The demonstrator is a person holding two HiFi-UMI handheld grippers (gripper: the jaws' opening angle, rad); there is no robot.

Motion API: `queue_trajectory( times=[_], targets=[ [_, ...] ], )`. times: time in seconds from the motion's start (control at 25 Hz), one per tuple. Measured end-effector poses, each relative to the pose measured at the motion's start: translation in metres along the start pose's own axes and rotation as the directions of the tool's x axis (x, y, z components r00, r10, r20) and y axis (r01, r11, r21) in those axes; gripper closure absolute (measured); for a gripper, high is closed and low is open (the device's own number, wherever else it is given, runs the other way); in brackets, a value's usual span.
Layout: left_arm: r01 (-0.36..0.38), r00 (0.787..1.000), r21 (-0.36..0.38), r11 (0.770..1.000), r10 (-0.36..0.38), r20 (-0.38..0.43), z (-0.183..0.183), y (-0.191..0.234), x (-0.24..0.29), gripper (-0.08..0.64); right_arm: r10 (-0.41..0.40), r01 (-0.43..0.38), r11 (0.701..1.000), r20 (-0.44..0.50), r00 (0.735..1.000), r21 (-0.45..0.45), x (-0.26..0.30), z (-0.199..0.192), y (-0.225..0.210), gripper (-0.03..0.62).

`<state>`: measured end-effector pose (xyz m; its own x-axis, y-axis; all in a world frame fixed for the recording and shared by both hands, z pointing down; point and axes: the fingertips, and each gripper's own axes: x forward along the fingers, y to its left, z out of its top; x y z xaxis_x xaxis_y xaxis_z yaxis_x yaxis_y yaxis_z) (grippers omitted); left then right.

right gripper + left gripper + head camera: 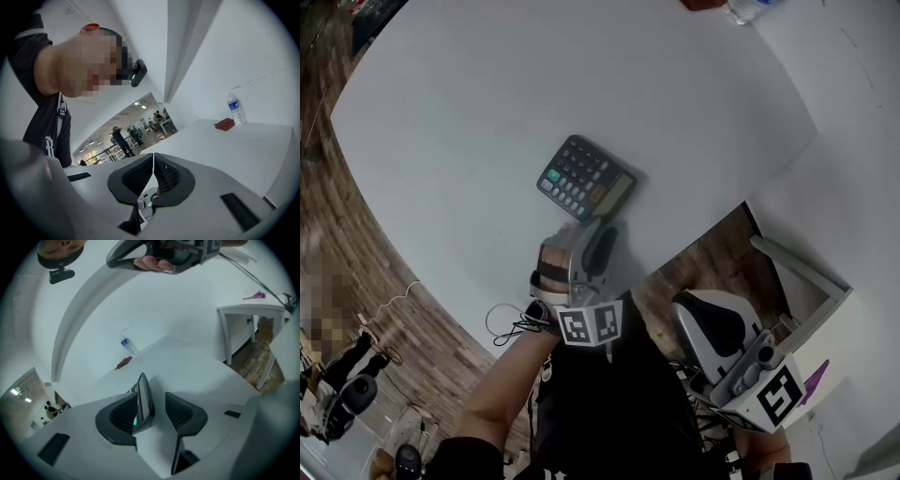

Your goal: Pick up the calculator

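Note:
A dark calculator with grey keys lies flat on the white table, near its front edge. My left gripper reaches in from that edge, its fingertips at the calculator's near side. In the left gripper view the calculator shows edge-on between the jaws, close against the left pad. A clear gap separates it from the right pad, so my left gripper is open. My right gripper is shut with nothing between its pads. It hangs off the table at the lower right.
A water bottle and a red object stand at the table's far side. Wooden floor lies below the table edge, beside a white frame. Several people stand in a distant hall.

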<state>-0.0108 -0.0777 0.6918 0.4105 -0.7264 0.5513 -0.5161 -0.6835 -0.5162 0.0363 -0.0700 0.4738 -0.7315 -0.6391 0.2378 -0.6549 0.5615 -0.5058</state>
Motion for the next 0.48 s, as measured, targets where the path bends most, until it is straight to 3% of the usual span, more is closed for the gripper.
queue_trajectory(
  times=[0.36,0.48],
  targets=[
    [-0.118,0.989,0.011,0.993,0.118,-0.083,-0.002,0.014,0.014,0.401,0.002,-0.002,1.0,0.003,1.0,0.021,-0.017,0.007,-0.005,0.577],
    [-0.163,0.982,0.034,0.986,0.165,-0.092,-0.004,0.018,0.012,0.471,0.001,-0.001,1.0,0.001,1.0,0.025,-0.025,0.005,-0.004,0.577]
  ],
)
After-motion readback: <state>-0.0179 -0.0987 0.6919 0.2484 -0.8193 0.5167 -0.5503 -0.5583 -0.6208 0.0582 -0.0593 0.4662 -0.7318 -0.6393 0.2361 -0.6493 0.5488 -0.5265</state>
